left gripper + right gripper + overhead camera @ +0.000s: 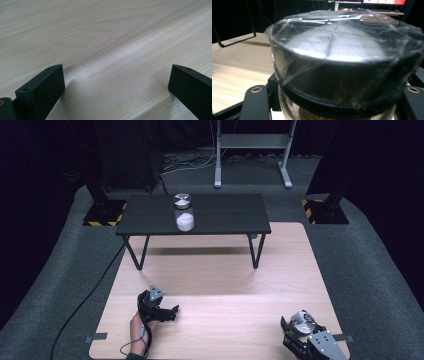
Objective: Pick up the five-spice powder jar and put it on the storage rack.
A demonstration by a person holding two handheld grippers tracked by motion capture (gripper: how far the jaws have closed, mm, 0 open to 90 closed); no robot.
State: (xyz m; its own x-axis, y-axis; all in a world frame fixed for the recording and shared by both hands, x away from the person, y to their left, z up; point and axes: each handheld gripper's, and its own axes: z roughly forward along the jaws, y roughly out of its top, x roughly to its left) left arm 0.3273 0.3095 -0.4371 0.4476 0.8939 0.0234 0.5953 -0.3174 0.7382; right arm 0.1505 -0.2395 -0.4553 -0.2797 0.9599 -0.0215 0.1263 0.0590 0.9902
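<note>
My right gripper is at the wooden table's near right corner, shut on a glass jar with a shiny lid. In the right gripper view the jar's dark lid is wrapped in clear film, brown contents show below it, and my black fingers flank the glass. At the near left, a hand rests my left gripper on the wood. Seen from the left gripper view, its jaws stand wide apart over bare wood, with nothing between them. A second jar, holding white powder, stands on a low black table.
The low black table sits across the far end of the wooden table on thin black legs. A black cable trails over the grey carpet to the left. Dark stands with yellow-black striped bases flank the back corners.
</note>
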